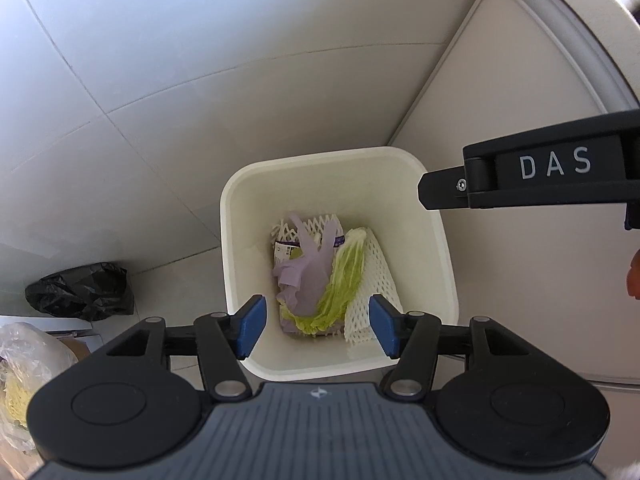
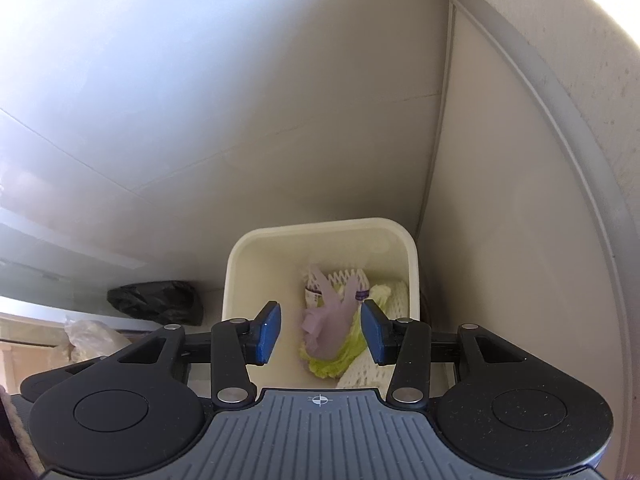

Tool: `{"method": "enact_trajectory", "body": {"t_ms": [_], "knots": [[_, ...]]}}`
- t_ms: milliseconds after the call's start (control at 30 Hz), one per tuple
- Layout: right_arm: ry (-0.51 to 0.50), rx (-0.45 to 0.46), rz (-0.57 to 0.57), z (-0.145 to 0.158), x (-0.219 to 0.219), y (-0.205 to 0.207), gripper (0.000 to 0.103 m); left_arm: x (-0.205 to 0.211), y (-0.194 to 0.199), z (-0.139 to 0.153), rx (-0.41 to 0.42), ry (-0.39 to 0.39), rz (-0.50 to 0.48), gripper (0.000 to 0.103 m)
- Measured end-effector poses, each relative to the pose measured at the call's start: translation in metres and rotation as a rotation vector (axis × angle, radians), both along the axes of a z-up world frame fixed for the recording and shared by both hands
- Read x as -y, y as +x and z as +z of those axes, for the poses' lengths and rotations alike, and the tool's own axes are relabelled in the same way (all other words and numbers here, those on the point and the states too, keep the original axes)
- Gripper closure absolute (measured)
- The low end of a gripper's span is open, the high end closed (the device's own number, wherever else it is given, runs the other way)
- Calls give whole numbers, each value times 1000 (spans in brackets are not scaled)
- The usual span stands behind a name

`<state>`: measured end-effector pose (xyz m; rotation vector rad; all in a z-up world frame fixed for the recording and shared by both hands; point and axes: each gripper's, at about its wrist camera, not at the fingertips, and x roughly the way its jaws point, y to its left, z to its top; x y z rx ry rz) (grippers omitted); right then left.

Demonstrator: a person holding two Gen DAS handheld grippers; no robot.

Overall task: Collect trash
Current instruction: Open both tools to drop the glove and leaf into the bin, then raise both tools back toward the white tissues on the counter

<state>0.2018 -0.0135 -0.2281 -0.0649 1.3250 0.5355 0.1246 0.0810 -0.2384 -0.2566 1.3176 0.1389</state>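
A white square bin (image 1: 320, 158) (image 2: 320, 226) stands on the tiled floor against a pale cabinet. Inside lie a purple glove (image 1: 308, 276) (image 2: 332, 328), a green cabbage leaf (image 1: 344, 280) (image 2: 332, 364), white foam netting (image 1: 378, 276) (image 2: 364, 376) and a labelled wrapper. My left gripper (image 1: 318, 326) hangs open over the bin's near edge, pointing down, with nothing between its blue pads. My right gripper (image 2: 321, 333) is also open and empty above the bin. In the left wrist view, one of its black fingers (image 1: 444, 190) reaches in from the right over the bin's rim.
A crumpled black plastic bag (image 1: 80, 292) (image 2: 156, 302) lies on the floor left of the bin. A clear bag with greenish contents (image 1: 20, 380) (image 2: 92, 340) sits nearer, at the lower left. The pale cabinet front (image 1: 500, 100) runs along the bin's right side.
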Motion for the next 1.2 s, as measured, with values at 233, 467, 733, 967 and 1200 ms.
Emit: {"method": "enact_trajectory", "body": {"t_ms": [233, 467, 733, 967, 1200], "knots": [[25, 26, 4, 19, 2, -1, 59, 0, -1, 14, 27, 2, -7, 42], [53, 67, 13, 45, 6, -6, 50, 0, -7, 31, 58, 19, -29, 30], [107, 134, 31, 88, 17, -20, 35, -6, -22, 56, 113, 36, -50, 15], [139, 232, 42, 130, 38, -37, 24, -6, -31, 80, 161, 54, -76, 6], [142, 362, 20, 166, 79, -48, 17, 5, -29, 114, 244, 59, -135, 3]]}}
